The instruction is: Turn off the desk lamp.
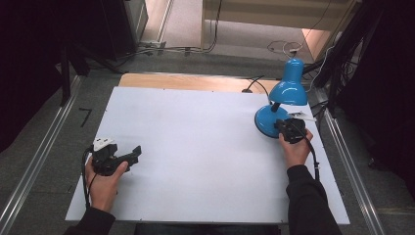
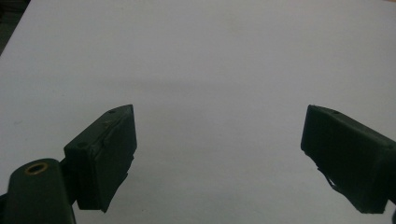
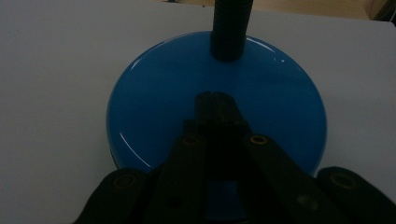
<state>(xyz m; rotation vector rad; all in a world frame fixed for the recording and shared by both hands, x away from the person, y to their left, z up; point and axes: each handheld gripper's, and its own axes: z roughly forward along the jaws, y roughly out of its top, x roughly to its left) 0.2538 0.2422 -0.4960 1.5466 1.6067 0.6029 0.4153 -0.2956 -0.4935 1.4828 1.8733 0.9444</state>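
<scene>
Hands are seen at the near edge of the white surface, each holding a gripper. Relative to the lamp, the left hand is well apart, near the opposite side of the surface, and the left gripper it holds is pointed toward the lamp's side. In the left gripper view the left gripper is shown released, its jaws spread wide with only bare surface between them.

The right hand is placed just in front of the lamp, and the right gripper is set over the near part of the lamp's base. In the right gripper view the right gripper is shown clenched, jaws pressed together with nothing between them, tips lying over the round blue base; contact with the base cannot be told. The black neck is seen rising from the base beyond the tips.

Farther back, the blue shade is tilted over the base, and a black cord is seen behind the lamp at the surface's far edge.
</scene>
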